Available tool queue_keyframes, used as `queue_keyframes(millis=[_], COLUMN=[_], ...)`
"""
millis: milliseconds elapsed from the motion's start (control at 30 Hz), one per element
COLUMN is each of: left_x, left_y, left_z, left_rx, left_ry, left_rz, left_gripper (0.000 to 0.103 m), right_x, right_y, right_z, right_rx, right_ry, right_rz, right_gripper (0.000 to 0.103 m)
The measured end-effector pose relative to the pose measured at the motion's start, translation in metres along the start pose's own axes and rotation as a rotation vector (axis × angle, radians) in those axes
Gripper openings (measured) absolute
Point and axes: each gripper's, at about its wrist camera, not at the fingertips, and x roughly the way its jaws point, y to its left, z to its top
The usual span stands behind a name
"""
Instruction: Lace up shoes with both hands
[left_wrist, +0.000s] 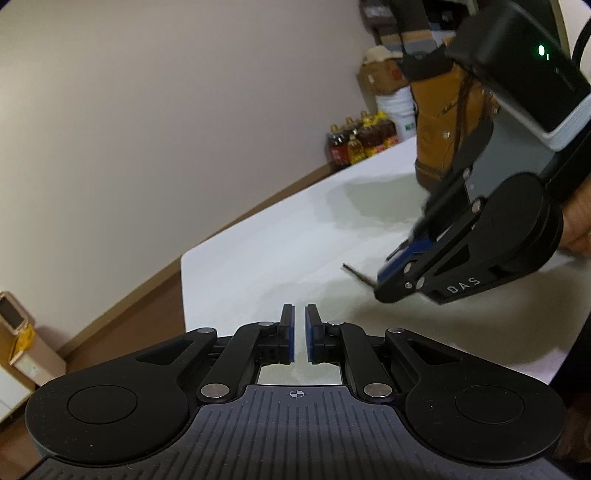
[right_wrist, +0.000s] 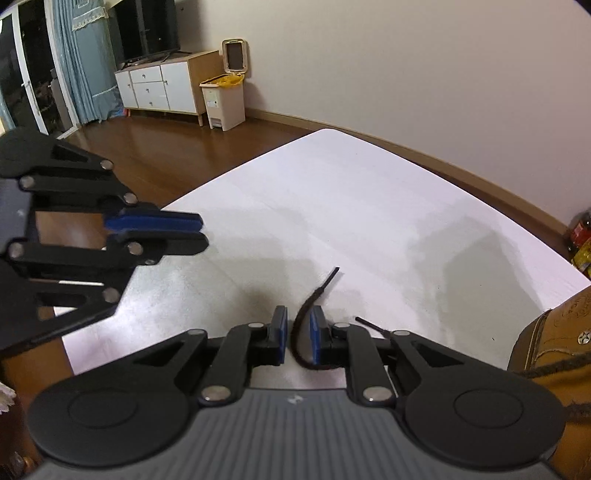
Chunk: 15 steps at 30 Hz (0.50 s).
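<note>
A tan boot (left_wrist: 439, 125) stands on the white table (left_wrist: 277, 258); in the right wrist view its side (right_wrist: 554, 350) fills the right edge. A dark brown lace (right_wrist: 301, 321) runs from the table in between the jaws of my right gripper (right_wrist: 298, 332). It lies against the right pad, and a gap shows beside it. A second lace end (right_wrist: 369, 326) pokes out beside that finger. In the left wrist view the right gripper (left_wrist: 382, 284) hangs low over the table with the lace tip (left_wrist: 354, 272) sticking out. My left gripper (left_wrist: 299, 332) stands narrowly open and holds nothing; its fingertips (right_wrist: 201, 230) sit left of the lace.
Oil bottles (left_wrist: 354, 144), a white bucket and cardboard boxes (left_wrist: 380, 77) stand on the floor beyond the table's far end. A lidded bin (right_wrist: 223, 99) and a white cabinet (right_wrist: 162, 86) line the wall. A hand (left_wrist: 576, 229) grips the right tool.
</note>
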Motion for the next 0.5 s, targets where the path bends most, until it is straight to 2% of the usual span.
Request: queue_keyframes(millis=[33,133,267,333,400,500], left_x=[-0.005,-0.024,-0.043,-0.045,-0.051,-0.055], left_y=[-0.001,-0.007,-0.03,-0.048,-0.067,-0.087], left_z=[0.001,0.003,0.012,0.019,0.03,0.048], left_rx=[-0.02,-0.076,-0.13,-0.141,-0.167,-0.217], left_ry=[-0.018,-0.075,-0.155,-0.195,-0.24,-0.311], left_rz=[-0.011,-0.058,-0.149,-0.193,-0.259,-0.356], left_gripper=[0.009,0.01,0.014,0.014,0.015,0.017], right_x=[-0.005,-0.049,-0.124,-0.146,-0.173,-0.194], right_y=[-0.002,-0.017,-0.057,-0.073,-0.095,-0.114], right_z=[-0.003,-0.025,-0.078,-0.098,-0.128,-0.157], right_rx=[0.015,0.116,0.324,0.402,0.512,0.615], right_ry=[-0.01,-0.11,-0.298,-0.36,-0.458,-0.572], right_rz=[0.02,0.087,0.213,0.228,0.251,0.275], right_gripper=[0.003,0.003,0.003,0.003,0.003,0.003])
